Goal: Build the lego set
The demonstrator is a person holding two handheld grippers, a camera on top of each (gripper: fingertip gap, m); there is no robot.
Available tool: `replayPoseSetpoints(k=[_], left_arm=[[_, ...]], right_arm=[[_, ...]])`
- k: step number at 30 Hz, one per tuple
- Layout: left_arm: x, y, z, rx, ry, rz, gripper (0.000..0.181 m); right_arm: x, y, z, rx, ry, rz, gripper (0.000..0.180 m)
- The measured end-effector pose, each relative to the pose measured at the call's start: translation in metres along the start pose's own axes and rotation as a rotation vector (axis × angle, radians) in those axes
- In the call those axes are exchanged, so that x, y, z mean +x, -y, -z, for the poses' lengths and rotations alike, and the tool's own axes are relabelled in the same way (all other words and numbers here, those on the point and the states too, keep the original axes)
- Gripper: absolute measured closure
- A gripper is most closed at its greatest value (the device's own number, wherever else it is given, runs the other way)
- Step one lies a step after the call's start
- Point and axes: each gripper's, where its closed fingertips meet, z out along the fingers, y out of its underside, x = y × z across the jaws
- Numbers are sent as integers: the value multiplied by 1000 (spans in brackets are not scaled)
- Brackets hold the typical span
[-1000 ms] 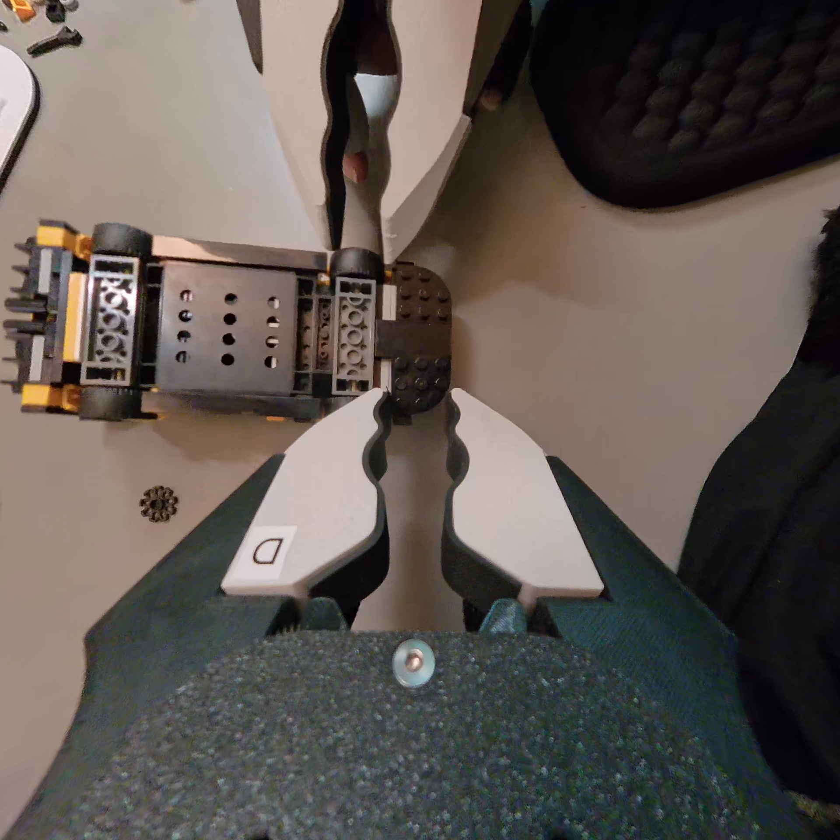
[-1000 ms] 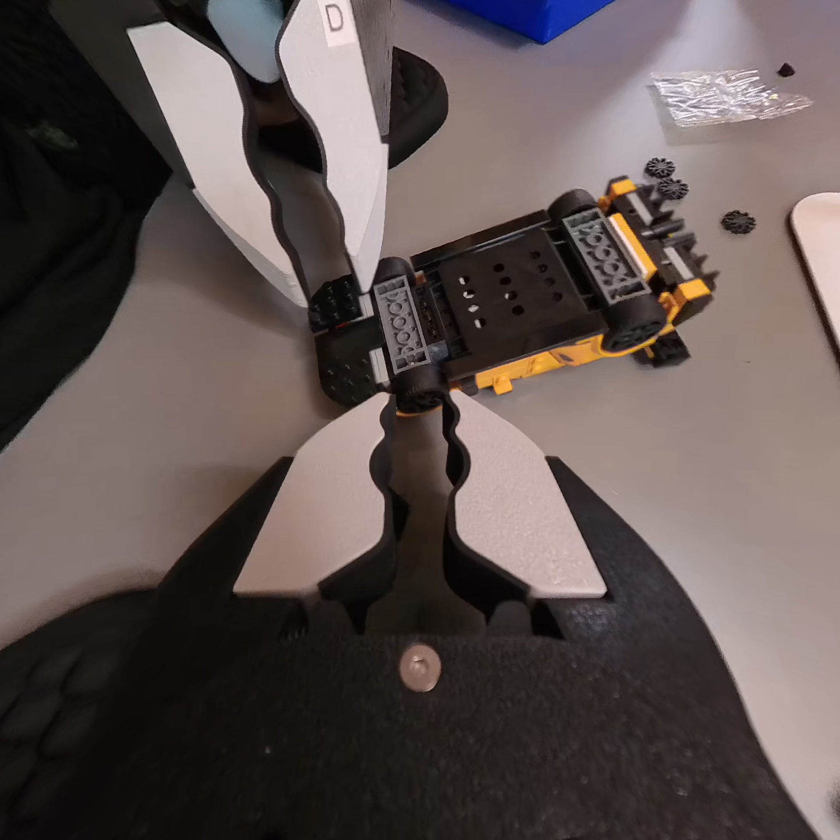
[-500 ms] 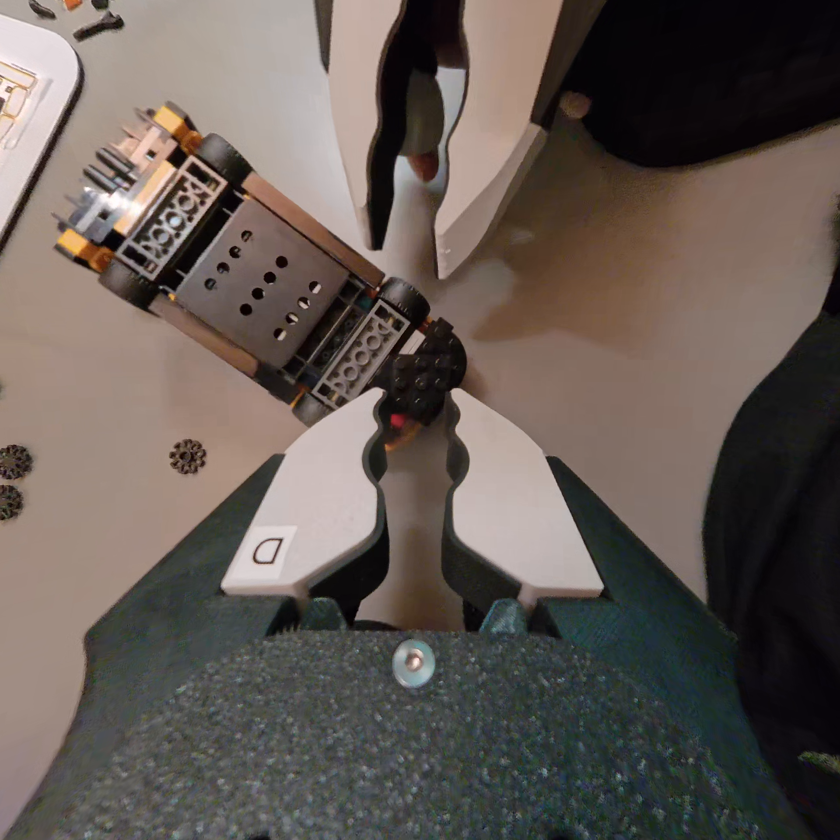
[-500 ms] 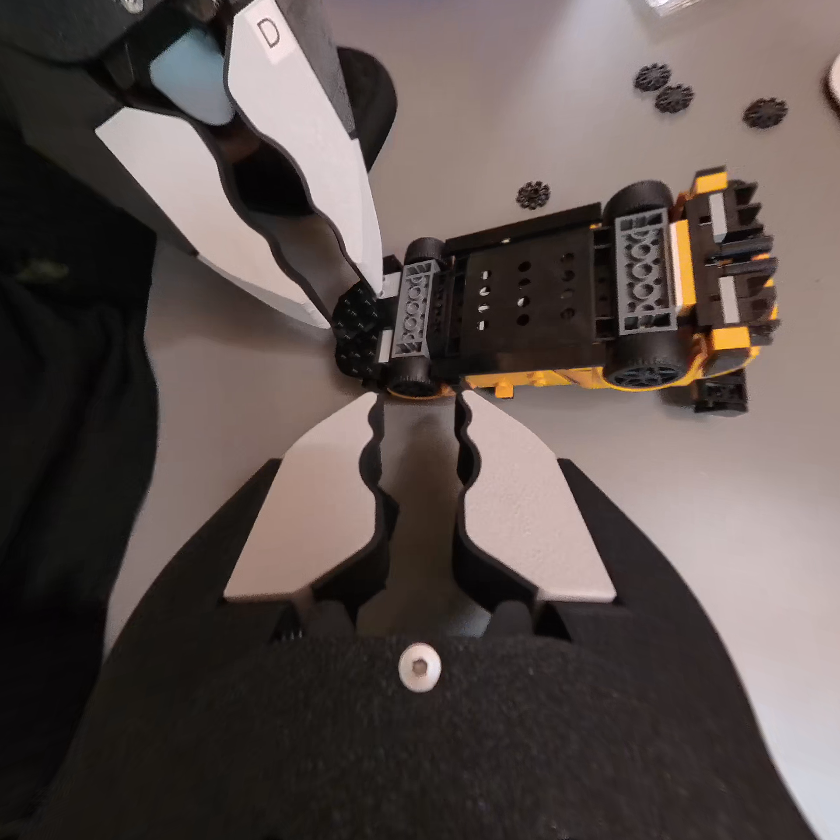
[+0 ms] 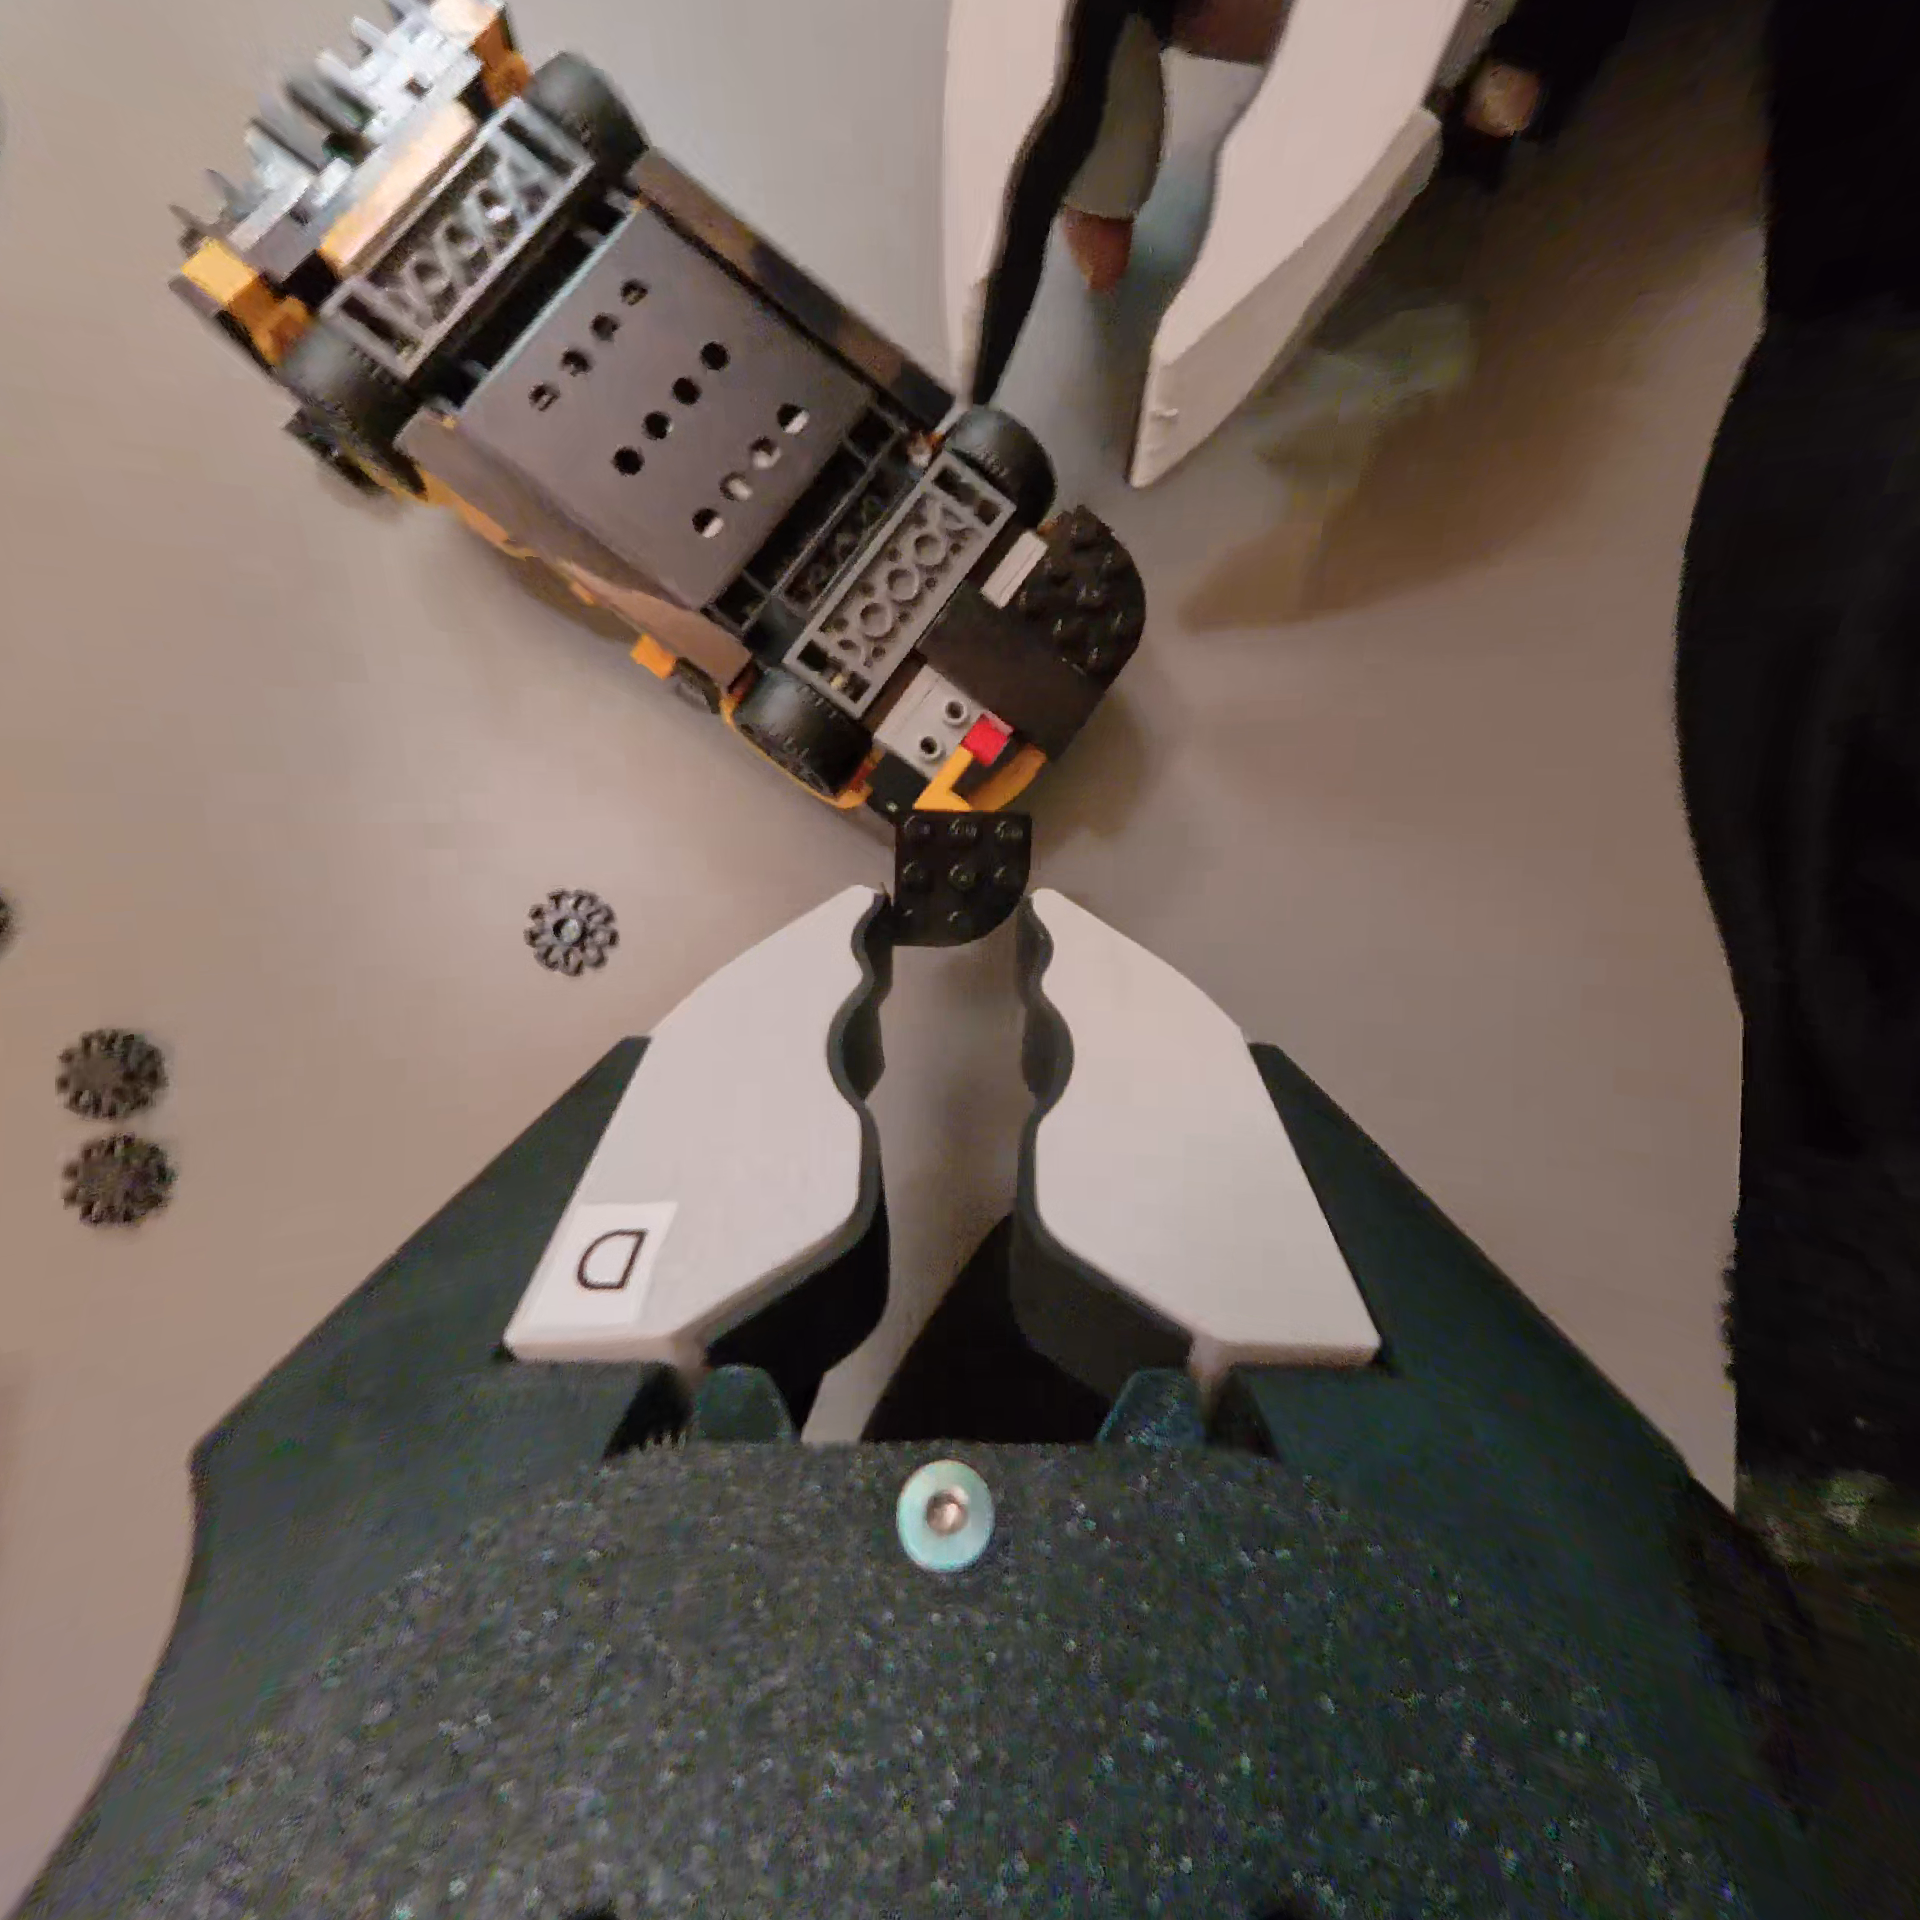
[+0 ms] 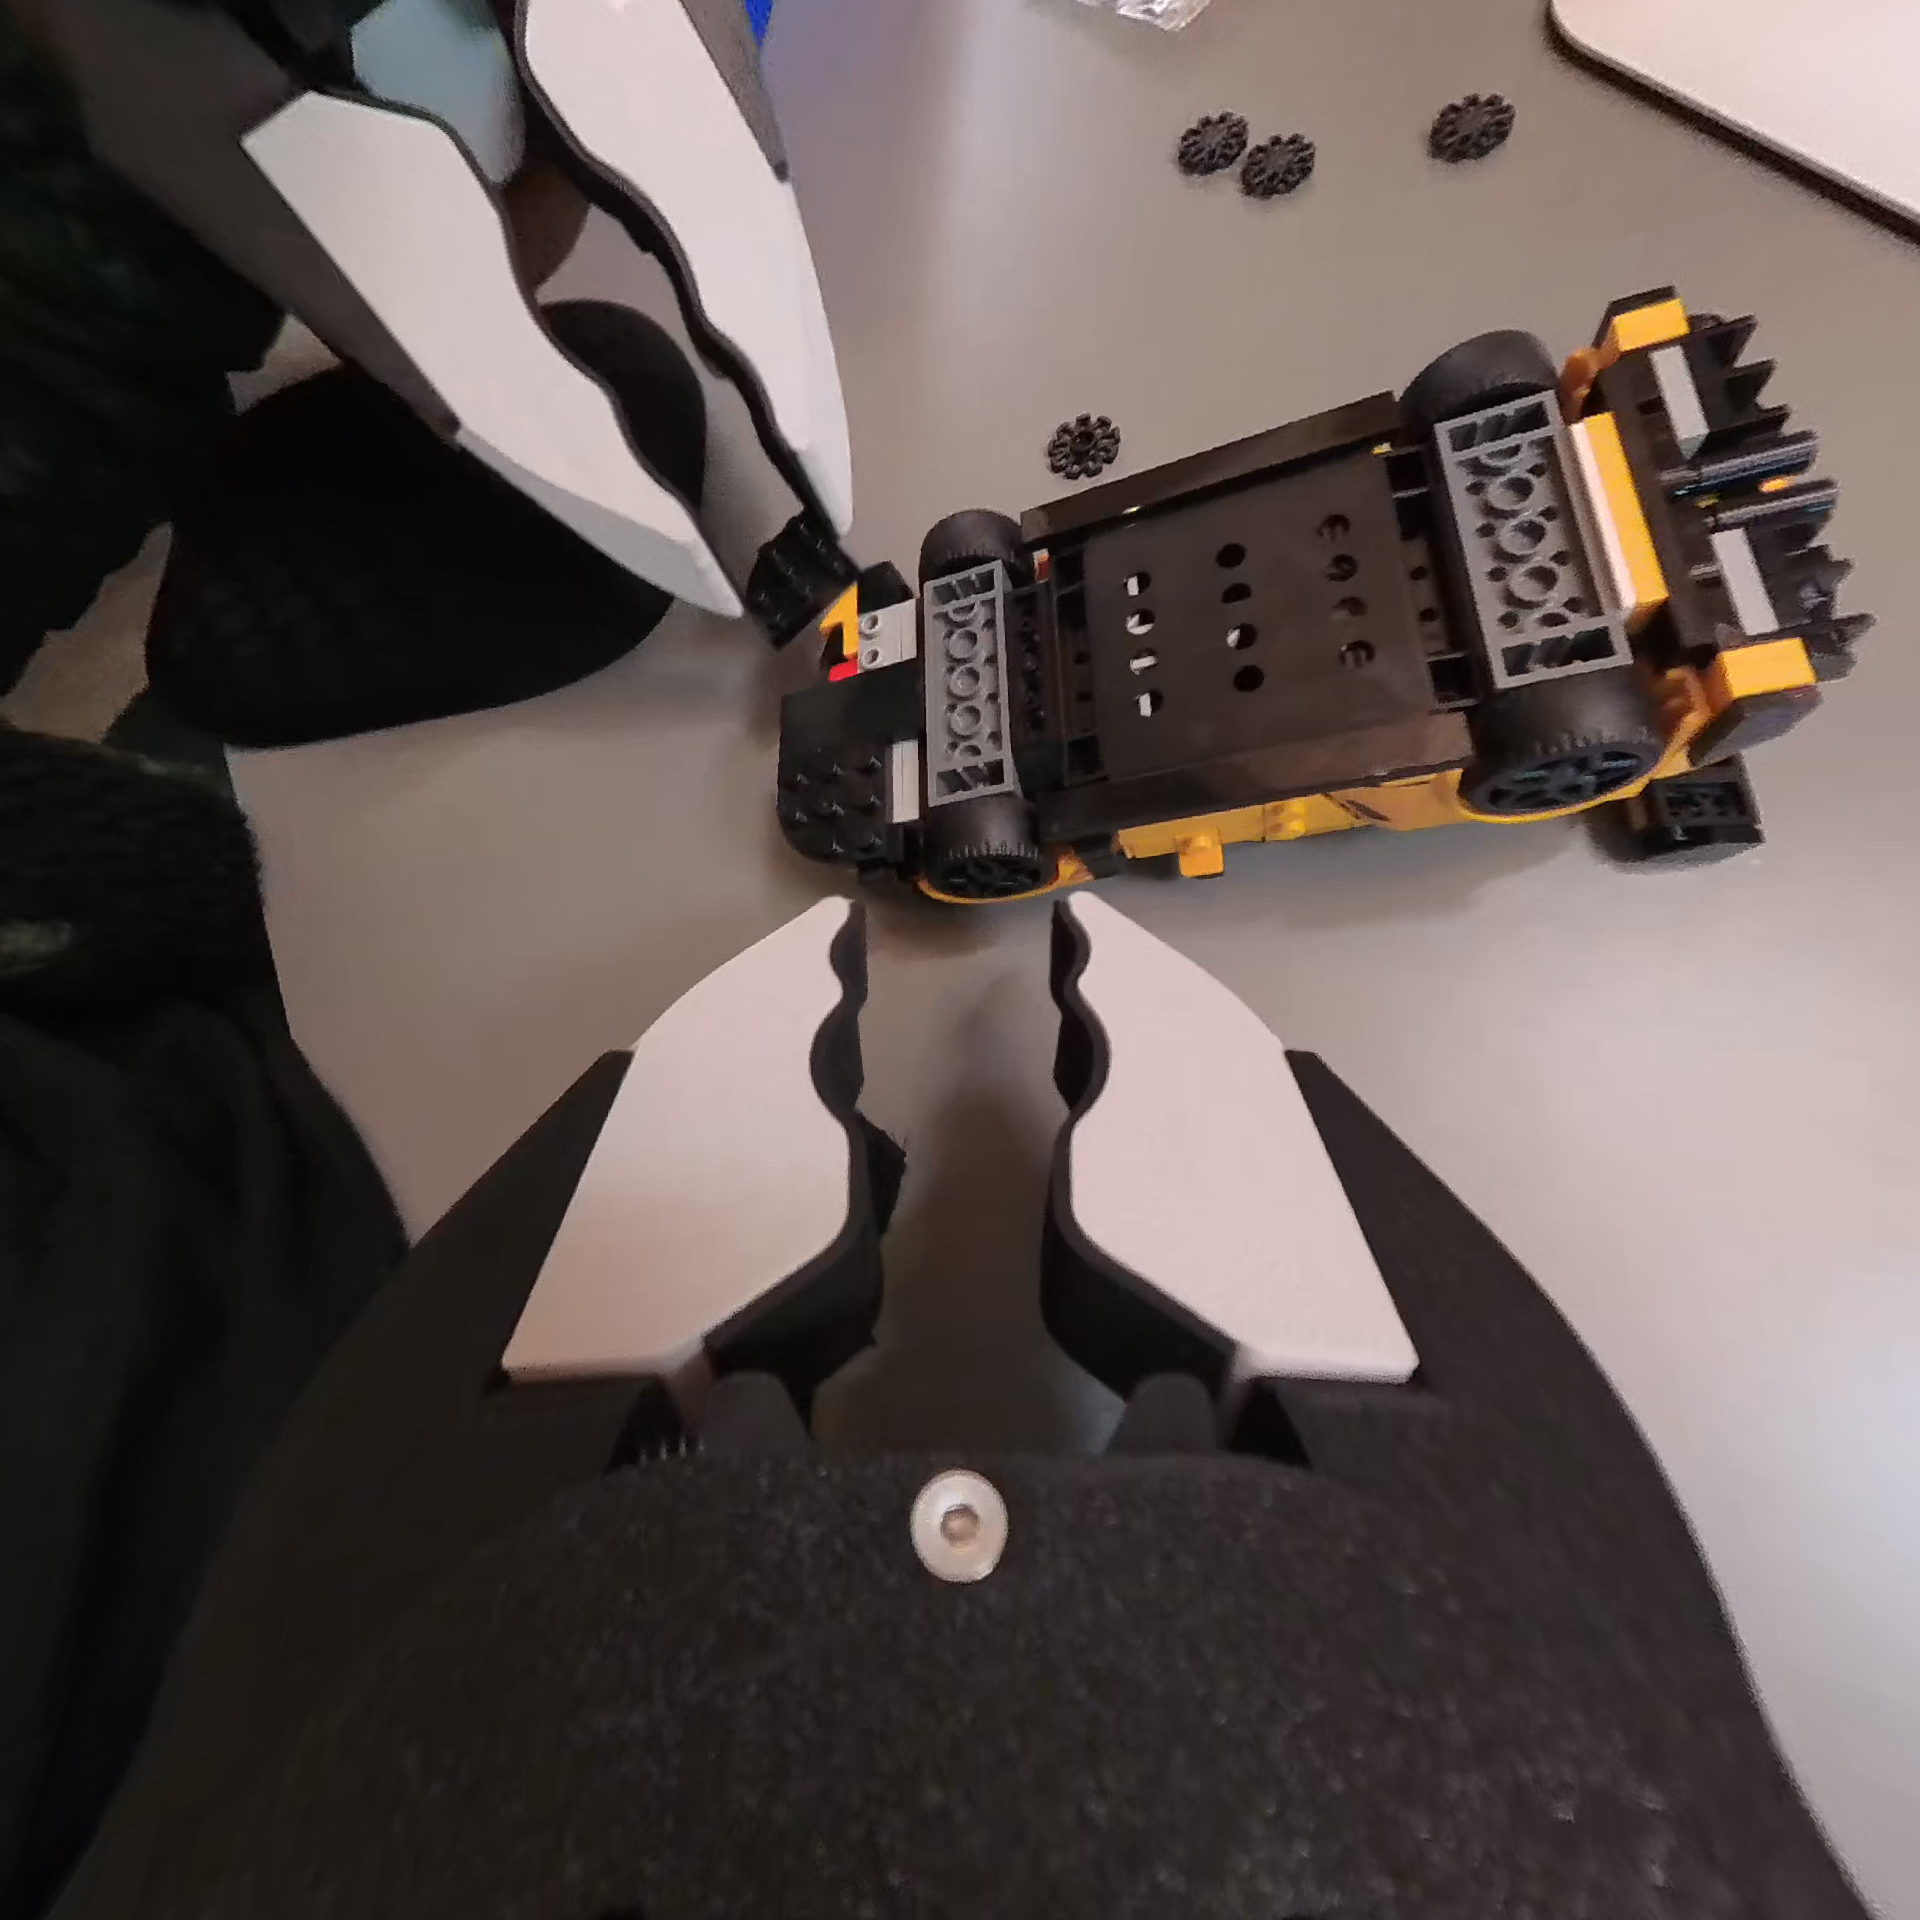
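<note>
The left gripper (image 5: 954,906) pinches a small black plate (image 5: 961,881) just off the upturned car (image 6: 1299,644) on the tabletop (image 6: 1455,1143) — underside exposed, presumably for refitting. The right gripper (image 6: 954,914) (fingers parted, empty) hovers near the car.

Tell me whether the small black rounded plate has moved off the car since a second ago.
Yes. The black rounded plate has come off the car, held by the left gripper, away from the matching plate still attached.

A glossy plastic brick car (image 6: 1299,665) lies on a smooth matt grey table (image 6: 1455,1091), near grippers with smooth white fingers (image 5: 758,1122) and rough, grainy dark bodies (image 5: 935,1714).
</note>
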Motion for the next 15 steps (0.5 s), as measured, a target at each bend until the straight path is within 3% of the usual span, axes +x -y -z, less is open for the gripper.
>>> replayPoseSetpoints(k=[15], left_arm=[[13, 14, -9, 95, -67, -117, 159]], right_arm=[[10, 8, -13, 74, -105, -257, 150]])
